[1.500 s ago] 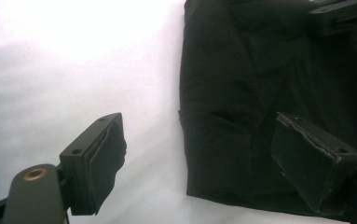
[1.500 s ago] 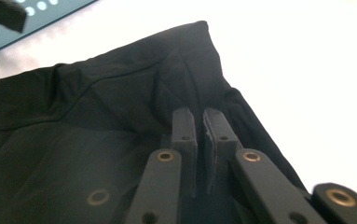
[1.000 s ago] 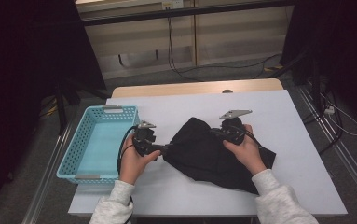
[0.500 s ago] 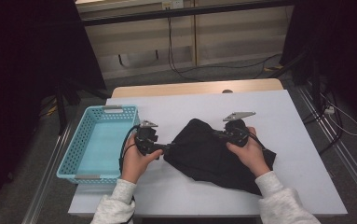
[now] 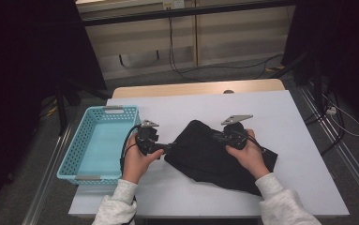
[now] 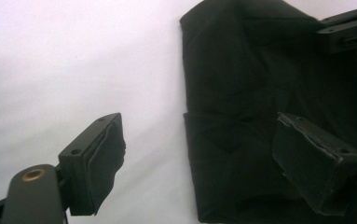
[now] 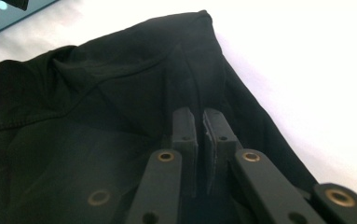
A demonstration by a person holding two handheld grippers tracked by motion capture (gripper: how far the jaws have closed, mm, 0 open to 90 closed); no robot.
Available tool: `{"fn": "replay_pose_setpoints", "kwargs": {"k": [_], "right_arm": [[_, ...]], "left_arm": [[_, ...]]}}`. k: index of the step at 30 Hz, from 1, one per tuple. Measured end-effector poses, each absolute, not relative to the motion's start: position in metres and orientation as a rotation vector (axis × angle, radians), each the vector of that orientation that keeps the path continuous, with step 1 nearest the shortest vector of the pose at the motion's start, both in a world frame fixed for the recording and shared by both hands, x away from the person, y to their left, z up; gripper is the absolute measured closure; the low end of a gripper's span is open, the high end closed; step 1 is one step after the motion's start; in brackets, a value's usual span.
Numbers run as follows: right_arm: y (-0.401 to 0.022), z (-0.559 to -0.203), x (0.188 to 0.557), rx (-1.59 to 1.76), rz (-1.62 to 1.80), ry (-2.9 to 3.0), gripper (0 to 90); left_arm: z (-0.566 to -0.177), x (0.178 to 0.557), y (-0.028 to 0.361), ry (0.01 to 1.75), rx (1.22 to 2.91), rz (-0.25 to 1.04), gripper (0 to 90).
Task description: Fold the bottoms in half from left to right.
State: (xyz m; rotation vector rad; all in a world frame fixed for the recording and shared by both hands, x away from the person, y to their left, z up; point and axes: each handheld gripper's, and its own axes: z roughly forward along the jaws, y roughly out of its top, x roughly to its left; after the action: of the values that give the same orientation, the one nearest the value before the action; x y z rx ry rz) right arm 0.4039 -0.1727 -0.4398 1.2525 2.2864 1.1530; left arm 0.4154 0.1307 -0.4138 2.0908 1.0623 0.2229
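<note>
- High view: black garment (image 5: 214,157) lies crumpled on the white bench (image 5: 285,112), about centre, with the blue basket (image 5: 76,154) at its 9 o'clock, apart from it.
- Handling, judged: soft, limp, light cloth; it should drape and fold under its own weight, slide little on the bench, and not be fragile. A pinch may catch one layer or several.
- Where to hold, judged: the folded edge or hem at the garment's 9 o'clock side, seen in the left gripper view (image 6: 188,116); seams give the firmest bite.
- Left gripper (image 5: 165,149): jaws apart, straddling the garment's edge, one pad (image 6: 316,158) over cloth, nothing pinched.
- Right gripper (image 7: 200,135): jaws together, clamped on a fold of the garment.
- Writing: no brand, label or text readable on garment, basket or grippers.
</note>
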Motion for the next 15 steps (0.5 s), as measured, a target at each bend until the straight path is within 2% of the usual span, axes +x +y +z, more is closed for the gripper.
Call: {"fn": "replay_pose_setpoints", "kwargs": {"k": [3, 4, 6, 7, 10, 13, 15], "right_arm": [[-0.165, -0.445, 0.407, 1.239, 1.144, 2.305, 80.0], [-0.162, -0.446, 0.408, 1.238, 1.120, 2.313, 74.2], [-0.160, -0.449, 0.410, 1.240, 1.060, 2.286, 51.4], [-0.162, -0.448, 0.412, 1.265, 1.053, 2.241, 43.0], [-0.172, -0.446, 0.416, 1.330, 1.090, 2.167, 38.2], [-0.176, -0.449, 0.416, 1.362, 1.089, 2.198, 39.1], [-0.175, -0.457, 0.416, 1.367, 1.071, 2.240, 42.9]], "left_arm": [[-0.415, 0.414, 0.131, 1.066, 2.092, 0.218, 17.4], [-0.416, 0.415, 0.132, 1.057, 2.109, 0.214, 17.4], [-0.416, 0.414, 0.132, 1.060, 2.104, 0.213, 17.4], [-0.417, 0.414, 0.132, 1.062, 2.101, 0.218, 17.4], [-0.418, 0.414, 0.132, 1.061, 2.106, 0.215, 17.5], [-0.420, 0.415, 0.133, 1.071, 2.103, 0.217, 17.4], [-0.418, 0.415, 0.134, 1.065, 2.109, 0.212, 17.5]]}}
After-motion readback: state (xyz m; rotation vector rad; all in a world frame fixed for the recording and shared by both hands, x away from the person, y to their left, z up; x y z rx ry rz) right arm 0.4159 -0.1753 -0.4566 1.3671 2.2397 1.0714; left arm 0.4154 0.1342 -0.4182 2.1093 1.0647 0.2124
